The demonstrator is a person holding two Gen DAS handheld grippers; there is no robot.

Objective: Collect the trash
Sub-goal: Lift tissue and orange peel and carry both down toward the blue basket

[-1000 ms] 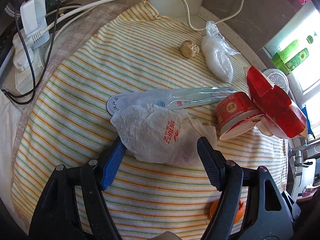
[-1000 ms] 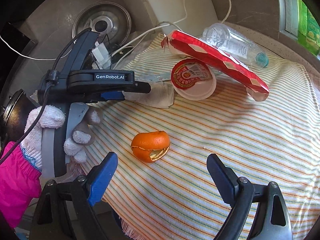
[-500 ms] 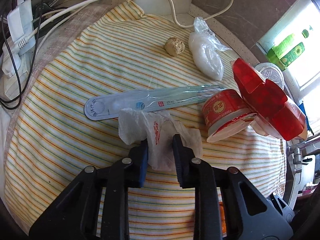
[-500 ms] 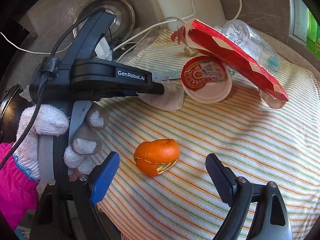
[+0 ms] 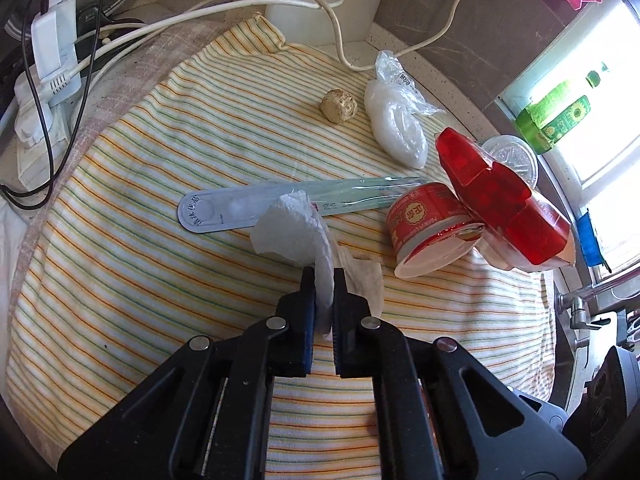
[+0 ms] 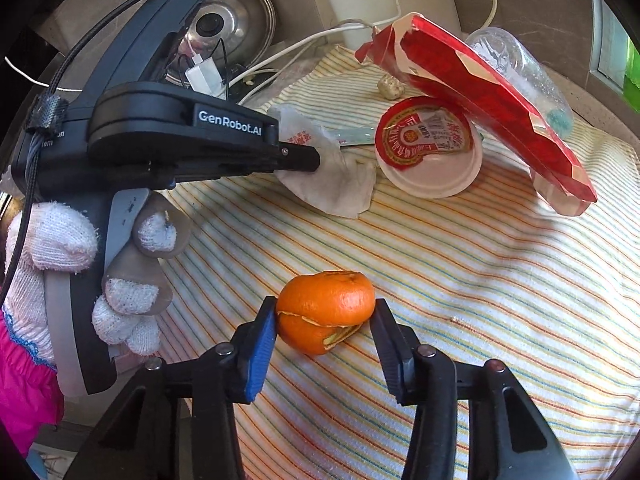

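My left gripper (image 5: 323, 276) is shut on a crumpled white paper wrapper (image 5: 298, 232) with red print, lifting its near edge off the striped cloth (image 5: 160, 184). The wrapper also shows in the right wrist view (image 6: 332, 176), pinched at the left gripper's tip (image 6: 308, 160). My right gripper (image 6: 324, 316) has closed in around an orange peel (image 6: 326, 310); both fingers sit against its sides. A red-labelled tub (image 5: 428, 224), a red plastic package (image 5: 500, 200), a long clear blister pack (image 5: 280, 208), a white plastic bag (image 5: 396, 128) and a brown lump (image 5: 338, 106) lie on the cloth.
A power strip with plugs and cables (image 5: 44, 80) sits at the left edge. A clear plastic bottle (image 6: 516, 68) lies behind the red package. A metal pot lid (image 6: 236, 20) is at the back. A faucet (image 5: 580, 304) and green bottles (image 5: 556, 116) are at the right.
My left gripper has shut fully on the wrapper and raised it. My right gripper has moved forward and closed from wide open onto the orange peel.
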